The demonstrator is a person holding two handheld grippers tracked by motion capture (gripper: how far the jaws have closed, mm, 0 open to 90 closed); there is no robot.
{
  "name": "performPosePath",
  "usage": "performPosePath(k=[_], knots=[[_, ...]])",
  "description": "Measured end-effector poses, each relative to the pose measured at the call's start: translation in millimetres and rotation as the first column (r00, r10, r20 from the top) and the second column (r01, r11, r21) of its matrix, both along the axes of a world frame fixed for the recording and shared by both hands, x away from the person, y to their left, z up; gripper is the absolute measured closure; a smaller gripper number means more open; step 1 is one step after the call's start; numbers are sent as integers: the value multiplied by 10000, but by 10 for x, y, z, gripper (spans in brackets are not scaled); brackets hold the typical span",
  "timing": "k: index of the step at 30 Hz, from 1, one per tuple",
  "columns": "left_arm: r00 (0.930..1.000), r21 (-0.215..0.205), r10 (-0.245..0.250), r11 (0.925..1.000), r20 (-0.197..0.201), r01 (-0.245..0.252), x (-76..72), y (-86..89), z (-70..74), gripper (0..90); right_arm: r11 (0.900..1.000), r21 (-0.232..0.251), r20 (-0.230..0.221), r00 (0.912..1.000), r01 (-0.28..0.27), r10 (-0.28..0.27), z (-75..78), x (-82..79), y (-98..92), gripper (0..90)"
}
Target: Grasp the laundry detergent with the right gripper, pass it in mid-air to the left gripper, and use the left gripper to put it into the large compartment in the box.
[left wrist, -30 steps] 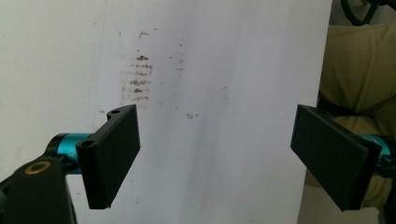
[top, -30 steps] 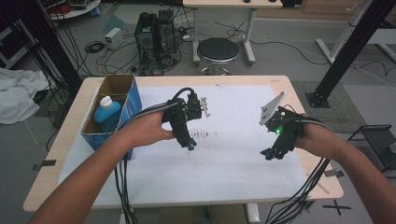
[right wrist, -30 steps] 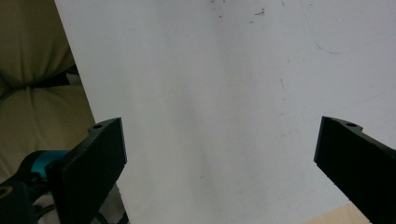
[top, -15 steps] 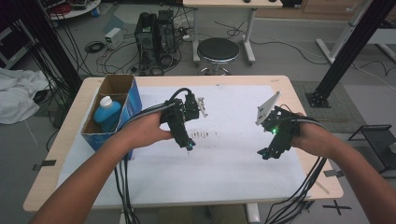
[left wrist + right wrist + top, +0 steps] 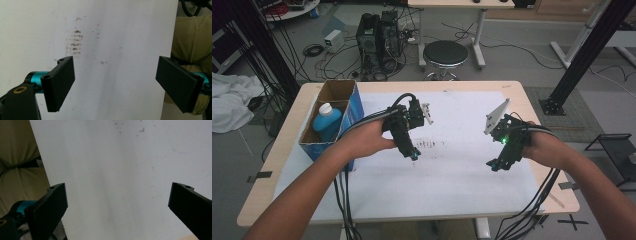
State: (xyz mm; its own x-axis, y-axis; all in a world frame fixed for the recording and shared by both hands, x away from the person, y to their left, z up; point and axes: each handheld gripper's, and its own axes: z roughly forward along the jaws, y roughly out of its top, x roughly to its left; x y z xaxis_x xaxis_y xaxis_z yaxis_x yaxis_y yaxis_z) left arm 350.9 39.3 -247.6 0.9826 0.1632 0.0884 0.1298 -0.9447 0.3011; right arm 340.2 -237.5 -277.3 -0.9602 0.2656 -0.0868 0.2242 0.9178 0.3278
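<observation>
My left gripper [image 5: 413,155] hangs over the middle of the white sheet [image 5: 452,170] on the table, pointing down and toward the person. In the left gripper view its two black jaws stand wide apart with nothing between them [image 5: 115,83], above a patch of brown smudges [image 5: 75,43]. My right gripper [image 5: 495,165] hovers over the sheet's right part. Its jaws also stand wide apart and hold nothing [image 5: 117,212]. The person's khaki trousers [image 5: 17,170] lie past the sheet's edge.
A blue cardboard box [image 5: 354,107] stands at the table's left, with a blue bottle with a white cap [image 5: 327,122] inside. Cables [image 5: 343,200] trail from both grippers over the front edge. A stool [image 5: 446,55] and a computer tower [image 5: 377,35] stand beyond the table.
</observation>
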Motion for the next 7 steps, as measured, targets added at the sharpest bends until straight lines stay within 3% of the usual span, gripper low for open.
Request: performPosePath(k=[7], knots=[[10000,-53,-3,10000,67,3,-2,12,14,158,10000,5,12,10000,-33,33,-5,4,3,14]])
